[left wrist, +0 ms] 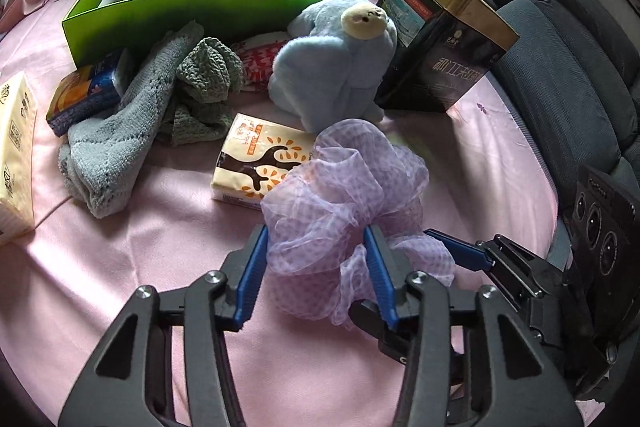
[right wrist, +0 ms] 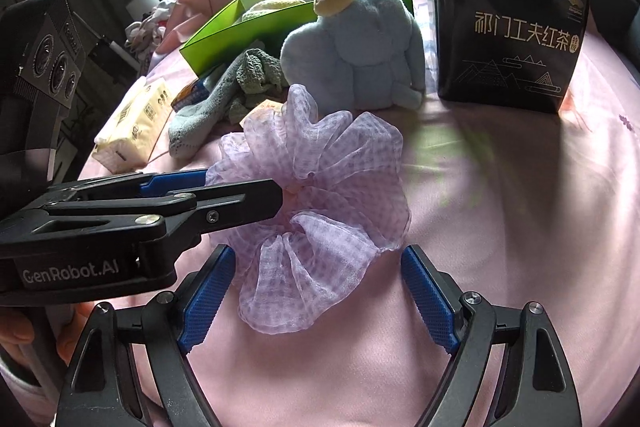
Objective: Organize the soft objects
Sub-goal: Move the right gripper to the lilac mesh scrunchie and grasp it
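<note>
Left wrist view: left gripper (left wrist: 316, 239) closing around the near half of a lilac mesh scrunchie (left wrist: 344, 195) on the pink sheet (left wrist: 120, 267), blue pads pressed into the ruffles, so jaws apparently grasping it. Right gripper (left wrist: 452, 247) reaching in from the right. Behind: tissue pack (left wrist: 260, 167), grey cloths (left wrist: 132, 123), blue plush (left wrist: 340, 67), green box (left wrist: 168, 15) already holding knitted pieces, black tea box (left wrist: 444, 39).

Right wrist view: right gripper (right wrist: 316, 267) standing released, jaws wide, straddling the scrunchie (right wrist: 316, 187) without touching. Left gripper (right wrist: 244, 195) crossing from the left, tips buried in the ruffles.

Judging the step: picking up the scrunchie. Next, likely calling for a firm pinch, a lift clear of the plush (right wrist: 360, 47), then carrying to the green box (right wrist: 248, 27).
</note>
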`<state>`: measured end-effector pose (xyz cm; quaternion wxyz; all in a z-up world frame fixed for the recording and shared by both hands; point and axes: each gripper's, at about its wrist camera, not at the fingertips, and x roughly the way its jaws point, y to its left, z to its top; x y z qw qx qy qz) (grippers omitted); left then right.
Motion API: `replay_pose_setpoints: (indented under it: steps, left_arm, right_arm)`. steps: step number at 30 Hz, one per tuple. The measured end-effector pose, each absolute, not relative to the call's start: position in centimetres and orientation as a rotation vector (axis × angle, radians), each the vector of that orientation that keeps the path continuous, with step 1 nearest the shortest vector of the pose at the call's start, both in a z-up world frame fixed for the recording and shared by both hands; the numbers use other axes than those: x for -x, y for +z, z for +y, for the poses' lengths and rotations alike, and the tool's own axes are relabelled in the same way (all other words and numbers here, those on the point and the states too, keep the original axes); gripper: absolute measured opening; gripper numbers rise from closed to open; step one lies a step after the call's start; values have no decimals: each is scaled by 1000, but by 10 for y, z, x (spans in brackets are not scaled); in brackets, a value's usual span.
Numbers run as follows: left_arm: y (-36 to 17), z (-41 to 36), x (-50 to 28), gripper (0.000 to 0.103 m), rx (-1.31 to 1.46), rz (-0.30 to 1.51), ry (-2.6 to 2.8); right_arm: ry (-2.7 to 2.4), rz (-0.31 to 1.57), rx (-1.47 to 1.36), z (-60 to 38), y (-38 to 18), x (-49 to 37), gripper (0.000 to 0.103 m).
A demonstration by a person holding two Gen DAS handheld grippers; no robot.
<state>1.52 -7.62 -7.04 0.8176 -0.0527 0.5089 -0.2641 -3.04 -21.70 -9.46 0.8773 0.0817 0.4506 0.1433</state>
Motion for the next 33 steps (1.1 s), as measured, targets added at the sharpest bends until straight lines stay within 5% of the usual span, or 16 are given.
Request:
replay_pose_setpoints:
  steps: [5, 7, 9, 14, 33]
  left_arm:
    - [-69, -76, -13, 33, 107, 1067, -556]
    - [-68, -76, -11, 29, 105, 1063, -561]
    - [-68, -76, -9, 23, 117, 1065, -570]
    - [-58, -76, 0, 10, 119, 1041, -582]
    - [4, -40, 20, 10, 90, 866, -498]
  right_arm:
    - [298, 932, -168, -218, -96, 30, 68]
    - [302, 928, -167, -219, -95, 31, 58]
    - [320, 926, -180, -219, -94, 33, 35]
    - [345, 909, -156, -211, -86, 40, 13]
    - [386, 773, -49, -168, -27, 46, 12]
